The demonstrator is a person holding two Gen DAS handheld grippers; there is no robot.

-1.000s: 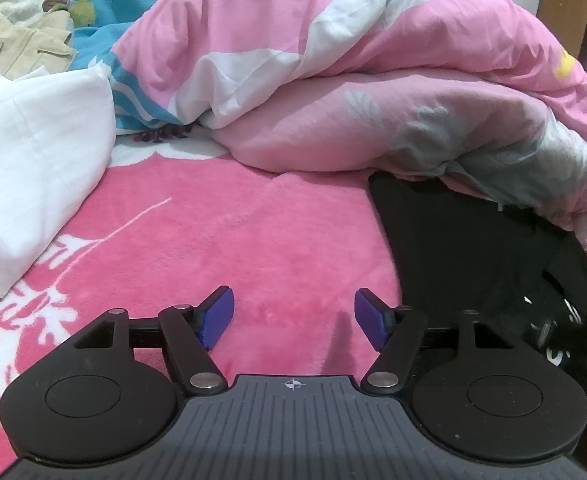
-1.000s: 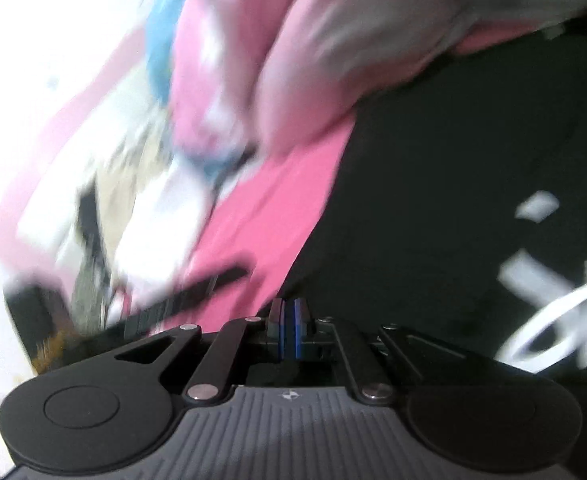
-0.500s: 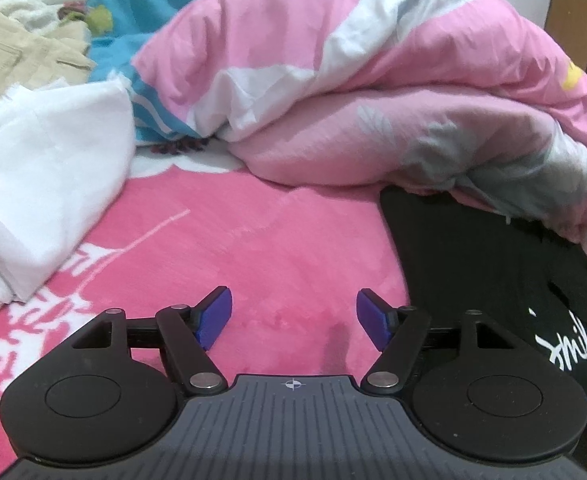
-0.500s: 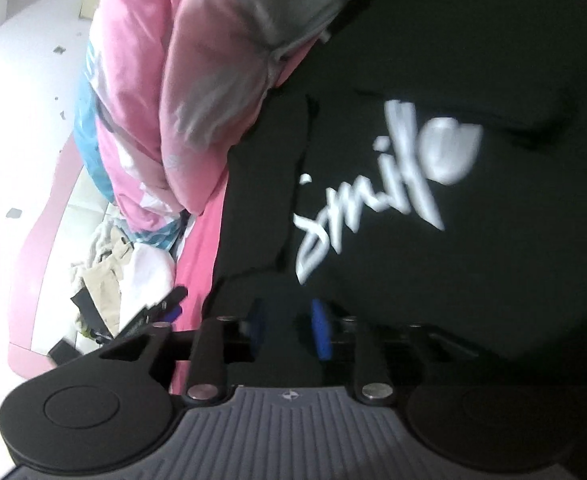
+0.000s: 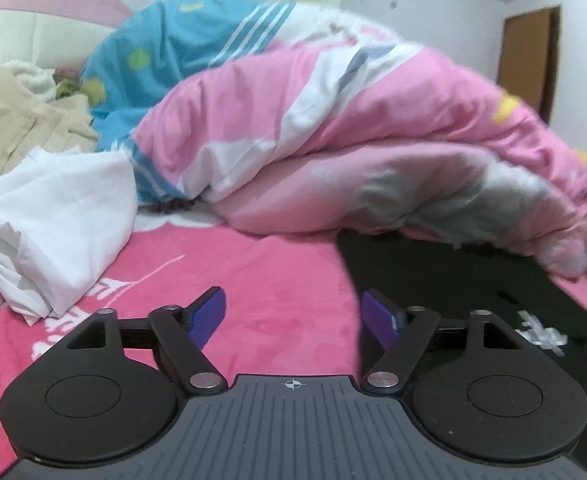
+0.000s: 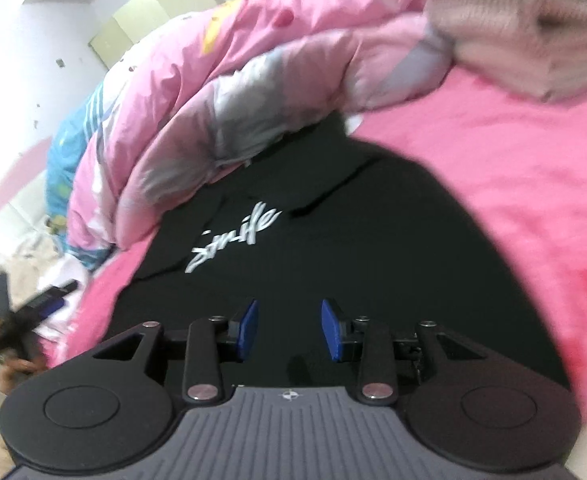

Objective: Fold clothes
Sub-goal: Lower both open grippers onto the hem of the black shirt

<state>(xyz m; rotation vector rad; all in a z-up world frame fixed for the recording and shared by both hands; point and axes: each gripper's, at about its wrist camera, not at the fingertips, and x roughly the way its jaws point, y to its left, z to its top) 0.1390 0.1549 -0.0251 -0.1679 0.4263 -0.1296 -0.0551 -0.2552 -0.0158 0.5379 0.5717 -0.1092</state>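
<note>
A black T-shirt (image 6: 333, 216) with white "smile" lettering (image 6: 235, 236) lies flat on the pink bed blanket (image 6: 513, 184). My right gripper (image 6: 289, 330) hovers over the shirt's near part, open, with nothing between its blue pads. In the left wrist view the same black shirt (image 5: 445, 280) lies at the right, its far edge under the duvet. My left gripper (image 5: 295, 316) is open above the pink blanket (image 5: 253, 280), its right pad at the shirt's left edge. Nothing is held.
A bulky pink, white and blue duvet (image 5: 333, 132) is heaped across the bed behind the shirt. A crumpled white cloth (image 5: 57, 228) and beige garments (image 5: 17, 128) lie at the left. A knitted beige item (image 6: 533, 28) sits at the far right. A brown door (image 5: 529, 64) stands beyond.
My right gripper has opened, let go of the black shirt and pulled back; the shirt now lies flat. The left gripper has tilted upward, staying open.
</note>
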